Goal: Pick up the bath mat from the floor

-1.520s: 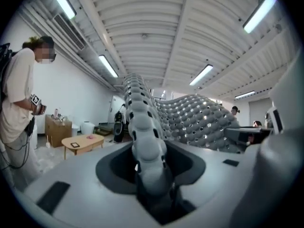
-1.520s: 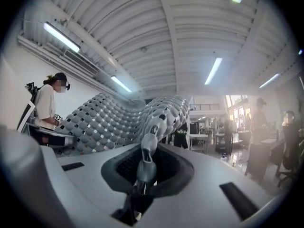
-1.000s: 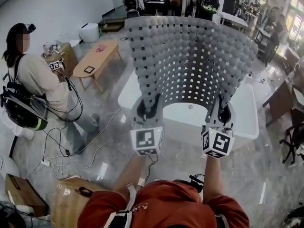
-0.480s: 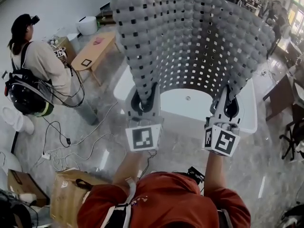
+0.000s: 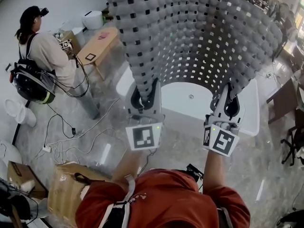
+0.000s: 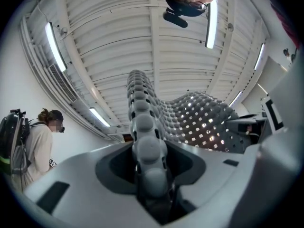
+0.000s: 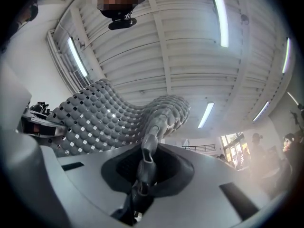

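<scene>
The bath mat (image 5: 190,37) is a grey pebbled sheet with square holes, held up off the floor and curving in front of me in the head view. My left gripper (image 5: 144,99) is shut on its lower left edge, and my right gripper (image 5: 227,106) is shut on its lower right edge. In the left gripper view the bath mat (image 6: 147,151) runs pinched between the jaws of the left gripper (image 6: 151,184) and rises toward the ceiling. In the right gripper view a thin edge of the bath mat (image 7: 149,148) is clamped in the right gripper (image 7: 140,184).
A white bathtub (image 5: 190,103) stands on the marble floor just beyond the mat. A person with a backpack (image 5: 42,61) stands at the left beside a low wooden table (image 5: 97,44). Cables (image 5: 66,137) and cardboard boxes (image 5: 71,189) lie at the near left. Dark furniture (image 5: 285,99) is at the right.
Both grippers have lifted the mat higher, so it fills more of the upper view and hides the room behind. In the last half second the hands have hardly moved.
</scene>
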{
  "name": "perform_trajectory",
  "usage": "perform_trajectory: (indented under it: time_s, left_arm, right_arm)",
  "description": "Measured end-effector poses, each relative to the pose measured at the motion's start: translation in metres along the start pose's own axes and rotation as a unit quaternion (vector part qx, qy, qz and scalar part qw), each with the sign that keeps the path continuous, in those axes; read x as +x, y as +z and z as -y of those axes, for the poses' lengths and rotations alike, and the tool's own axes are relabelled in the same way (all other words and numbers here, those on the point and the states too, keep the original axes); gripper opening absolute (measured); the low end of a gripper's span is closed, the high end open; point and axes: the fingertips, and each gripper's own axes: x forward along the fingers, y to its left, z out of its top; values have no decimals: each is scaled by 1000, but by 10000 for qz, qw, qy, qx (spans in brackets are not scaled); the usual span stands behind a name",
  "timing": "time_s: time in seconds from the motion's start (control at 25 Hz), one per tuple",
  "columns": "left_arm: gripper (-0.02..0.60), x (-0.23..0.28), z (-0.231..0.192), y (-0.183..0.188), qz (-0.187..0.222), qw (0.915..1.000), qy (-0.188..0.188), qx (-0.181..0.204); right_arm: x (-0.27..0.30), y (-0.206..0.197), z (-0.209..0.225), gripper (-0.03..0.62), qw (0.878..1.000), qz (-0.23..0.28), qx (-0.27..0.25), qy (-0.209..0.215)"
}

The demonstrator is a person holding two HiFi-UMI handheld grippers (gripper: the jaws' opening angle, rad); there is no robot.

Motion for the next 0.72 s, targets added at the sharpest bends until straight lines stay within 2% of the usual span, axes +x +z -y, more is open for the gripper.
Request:
perform_trajectory:
  time_s: [0.24, 0.72]
  left_arm:
    - [175, 5, 1, -6, -161, 9998, -28, -103]
    - [175, 8, -1, -13, -172, 9995, -54, -246]
  right_arm:
    - [4, -6, 0, 49, 10000, -36, -90, 5]
    - [4, -6, 1, 49, 9998, -59, -188, -70]
